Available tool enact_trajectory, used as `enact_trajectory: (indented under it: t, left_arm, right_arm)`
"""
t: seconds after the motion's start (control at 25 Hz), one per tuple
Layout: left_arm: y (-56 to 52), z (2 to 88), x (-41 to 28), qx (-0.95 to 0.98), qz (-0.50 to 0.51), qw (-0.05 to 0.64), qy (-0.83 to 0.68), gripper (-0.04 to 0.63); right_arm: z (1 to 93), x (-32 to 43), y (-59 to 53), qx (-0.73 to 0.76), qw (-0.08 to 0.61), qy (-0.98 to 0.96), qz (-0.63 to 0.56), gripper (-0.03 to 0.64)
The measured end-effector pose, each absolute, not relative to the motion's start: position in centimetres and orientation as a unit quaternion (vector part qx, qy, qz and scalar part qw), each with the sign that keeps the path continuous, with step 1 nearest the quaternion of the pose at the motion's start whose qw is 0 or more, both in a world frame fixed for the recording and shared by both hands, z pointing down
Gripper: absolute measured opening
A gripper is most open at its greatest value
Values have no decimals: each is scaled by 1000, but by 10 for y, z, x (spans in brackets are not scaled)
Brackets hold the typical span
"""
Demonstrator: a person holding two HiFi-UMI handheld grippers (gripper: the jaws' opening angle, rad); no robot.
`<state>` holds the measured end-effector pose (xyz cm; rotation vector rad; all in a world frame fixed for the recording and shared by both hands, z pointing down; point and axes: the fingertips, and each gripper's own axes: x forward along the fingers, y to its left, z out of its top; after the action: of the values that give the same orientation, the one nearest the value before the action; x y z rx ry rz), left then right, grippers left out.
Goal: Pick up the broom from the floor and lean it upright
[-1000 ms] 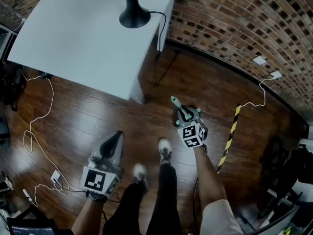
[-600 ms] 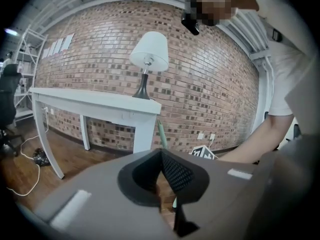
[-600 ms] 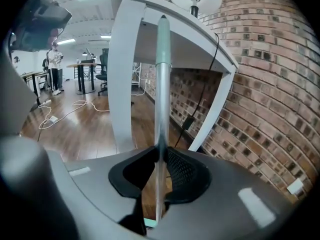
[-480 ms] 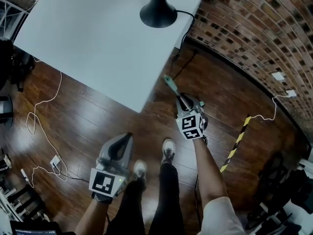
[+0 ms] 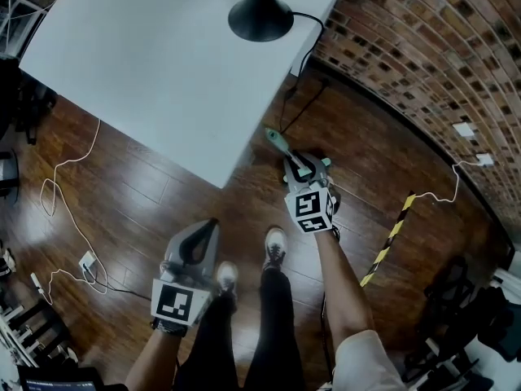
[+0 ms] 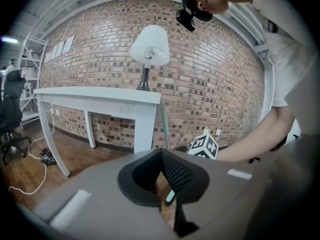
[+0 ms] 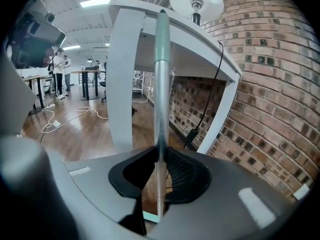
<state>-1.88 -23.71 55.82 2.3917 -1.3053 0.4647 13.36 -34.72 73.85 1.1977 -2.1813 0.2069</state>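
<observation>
The broom (image 7: pixel 161 79) is a slim metal handle with a pale green grip at the top. It stands upright in front of the white table's corner leg (image 7: pixel 121 84). My right gripper (image 7: pixel 159 160) is shut on the handle low down, and the brush end is hidden beneath it. In the head view the green tip of the broom (image 5: pixel 275 140) sticks up past the right gripper (image 5: pixel 303 168), close to the table's corner. My left gripper (image 5: pixel 208 228) hangs lower left, shut and holding nothing. From the left gripper (image 6: pixel 160 153) view the broom (image 6: pixel 163 126) rises beside the table leg.
The white table (image 5: pixel 146 72) carries a lamp with a black base (image 5: pixel 260 19). A brick wall (image 5: pixel 407 47) runs along the right. A yellow-and-black striped strip (image 5: pixel 391 239) and loose white cables (image 5: pixel 65 218) lie on the wooden floor. The person's shoes (image 5: pixel 275 247) are between the grippers.
The right gripper has carried the upright broom leftward, closer to the table's corner. The left gripper has dropped slightly and stays empty.
</observation>
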Motion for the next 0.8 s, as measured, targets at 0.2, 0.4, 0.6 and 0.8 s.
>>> enact_trajectory:
  t: [0.2, 0.4, 0.6, 0.8]
  left_arm:
    - [-241, 563, -4, 848, 160, 186, -470, 2]
    - [-239, 573, -1, 835, 160, 184, -493, 2]
    - [-237, 581, -4, 830, 160, 187, -500, 2]
    - [-236, 584, -10, 828, 160, 195, -501, 2]
  right_arm:
    - [737, 127, -350, 450, 324, -827, 93, 87]
    - [735, 120, -354, 450, 320, -828, 98, 87]
    - [735, 117, -358, 450, 325, -826, 96, 87]
    - [736, 116, -360, 452, 326, -825, 91, 89]
